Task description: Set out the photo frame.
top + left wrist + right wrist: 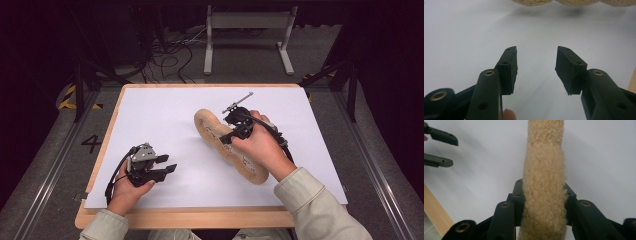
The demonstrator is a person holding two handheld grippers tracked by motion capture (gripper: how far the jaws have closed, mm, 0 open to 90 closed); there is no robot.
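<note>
On the white sheet: tan fleecy insole, lying lengthwise near the middle.
Right gripper: clamped across the insole, jaws pressing its two sides.
Left gripper: jaws spread wide, holding nothing, resting near the table's front-left, well apart from the insole.

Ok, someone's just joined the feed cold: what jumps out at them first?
The tan fleecy insole, lying on the white sheet right of centre, with the right claw closed on it; in the right gripper view it runs up between the jaws. Next, the left claw near the table's front left, open and holding nothing.
</note>
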